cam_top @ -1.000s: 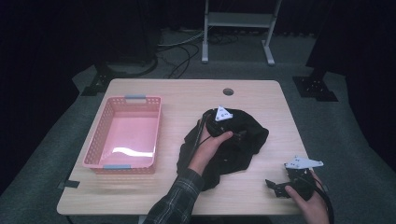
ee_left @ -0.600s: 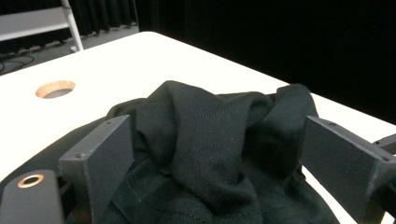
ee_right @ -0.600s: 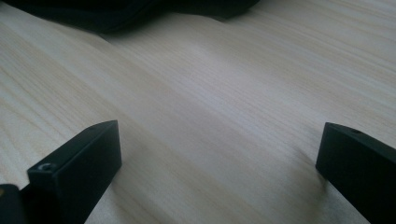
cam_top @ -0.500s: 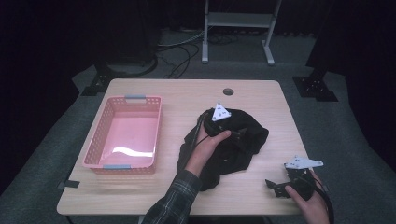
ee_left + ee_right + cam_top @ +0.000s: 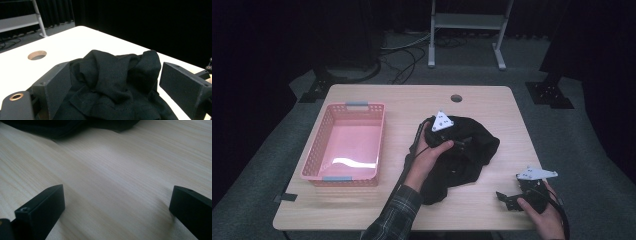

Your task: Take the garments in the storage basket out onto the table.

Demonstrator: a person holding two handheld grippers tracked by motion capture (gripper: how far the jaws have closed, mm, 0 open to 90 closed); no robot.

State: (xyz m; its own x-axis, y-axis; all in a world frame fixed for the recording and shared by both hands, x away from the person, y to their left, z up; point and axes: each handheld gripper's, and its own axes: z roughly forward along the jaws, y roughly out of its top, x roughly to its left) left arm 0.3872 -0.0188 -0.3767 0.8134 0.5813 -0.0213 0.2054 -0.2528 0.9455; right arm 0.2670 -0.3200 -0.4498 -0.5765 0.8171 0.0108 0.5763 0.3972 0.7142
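I had eased my left gripper (image 5: 460, 143) slightly farther across the black cloth (image 5: 467, 160), jaws wide around a fold without pinching, so the grab remained undone.

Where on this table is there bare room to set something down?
Free patches: the far strip of table around the round hole, the near-left edge below the pink basket, and the lane between basket and black cloth. It is crowded around the cloth, where the left gripper sits.
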